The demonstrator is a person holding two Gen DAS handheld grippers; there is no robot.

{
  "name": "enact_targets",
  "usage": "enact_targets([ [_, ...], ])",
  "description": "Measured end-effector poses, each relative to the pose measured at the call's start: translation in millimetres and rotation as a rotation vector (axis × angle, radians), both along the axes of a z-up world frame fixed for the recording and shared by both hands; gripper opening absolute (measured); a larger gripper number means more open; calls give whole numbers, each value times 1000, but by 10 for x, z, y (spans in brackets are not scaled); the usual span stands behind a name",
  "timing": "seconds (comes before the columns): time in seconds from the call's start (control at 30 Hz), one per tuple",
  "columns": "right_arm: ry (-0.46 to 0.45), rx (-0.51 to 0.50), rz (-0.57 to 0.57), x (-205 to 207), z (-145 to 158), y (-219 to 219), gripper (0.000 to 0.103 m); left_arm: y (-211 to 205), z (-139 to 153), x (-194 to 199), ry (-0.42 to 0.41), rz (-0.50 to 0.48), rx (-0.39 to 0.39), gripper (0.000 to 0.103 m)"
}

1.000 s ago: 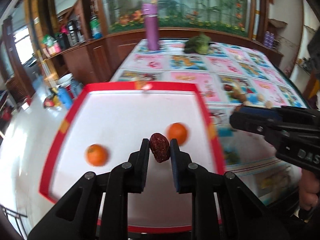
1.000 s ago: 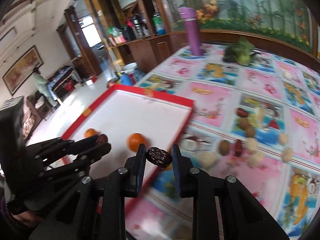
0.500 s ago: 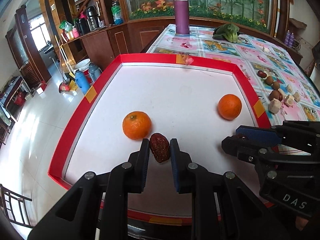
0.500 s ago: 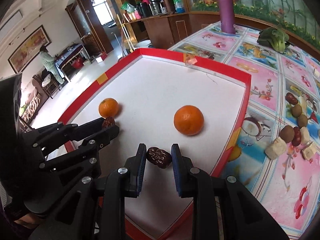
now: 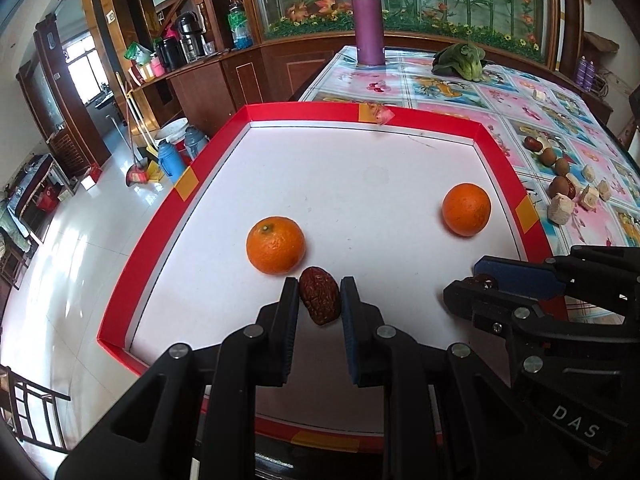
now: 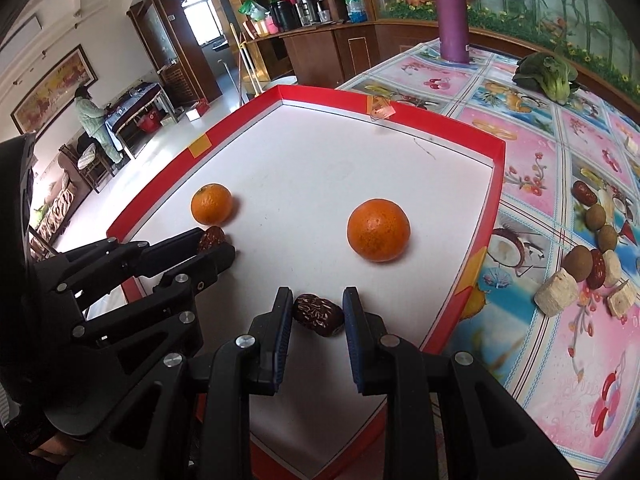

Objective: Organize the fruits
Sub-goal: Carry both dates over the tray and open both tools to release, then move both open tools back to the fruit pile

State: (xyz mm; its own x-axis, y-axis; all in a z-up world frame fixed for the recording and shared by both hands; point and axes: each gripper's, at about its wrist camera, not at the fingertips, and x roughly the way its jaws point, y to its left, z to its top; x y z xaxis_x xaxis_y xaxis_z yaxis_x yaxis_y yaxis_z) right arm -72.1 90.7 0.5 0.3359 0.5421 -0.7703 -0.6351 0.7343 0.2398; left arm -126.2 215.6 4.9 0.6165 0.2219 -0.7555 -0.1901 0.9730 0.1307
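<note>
Your left gripper point(image 5: 319, 299) pinches a red date point(image 5: 319, 300) over the tray point(image 5: 158, 236), beside the left orange point(image 5: 275, 244). Your right gripper point(image 6: 318, 315) clamps another date point(image 6: 319, 315) near the tray's front edge. More fruit point(image 6: 578, 265) waits on the table's right side.

Two oranges point(image 5: 275, 245) point(image 5: 466, 209) dot the tray point(image 5: 420, 118); its white floor between them lies open.

Black tongs point(image 5: 320, 300), blue finger pads point(image 5: 349, 332), silver screws, white "DAS" lettering.
</note>
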Motion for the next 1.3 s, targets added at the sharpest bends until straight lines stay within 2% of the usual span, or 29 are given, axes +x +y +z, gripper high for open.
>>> enact_targets([
  [0.13,3,2,-2,-21,7,-2,25,1,10,-7,5,7,7,24],
  [0.2,2,-1,-1,-20,3,0,25,-1,12,-9,8,15,21,29],
  [0.27,3,-4,0,-19,1,-5,25,3,16,-7,10,22,28,46],
  [0.33,4,-5,-3,-21,9,-25,28,5,18,-11,12,32,34,54],
  [0.4,6,11,-8,-15,30,-76,32,-2,28,-15,11,32,34,56],
  [0.63,-22,94,-39,-4,196,-371,37,-75,126,-12,-6,30,59,67],
  [0.77,-59,116,-107,54,296,-697,39,-148,251,-4,-39,14,68,68],
  [0.87,-72,121,-165,111,335,-981,39,-256,346,22,-61,-17,64,69],
  [0.97,-76,124,-240,173,350,-1312,39,-428,417,91,-72,-66,57,75],
  [1.07,-87,108,-313,218,342,-1616,39,-658,479,168,-80,-134,60,75],
  [1.3,-63,69,-486,282,203,-2372,39,-1232,482,347,-55,-297,30,76],
])
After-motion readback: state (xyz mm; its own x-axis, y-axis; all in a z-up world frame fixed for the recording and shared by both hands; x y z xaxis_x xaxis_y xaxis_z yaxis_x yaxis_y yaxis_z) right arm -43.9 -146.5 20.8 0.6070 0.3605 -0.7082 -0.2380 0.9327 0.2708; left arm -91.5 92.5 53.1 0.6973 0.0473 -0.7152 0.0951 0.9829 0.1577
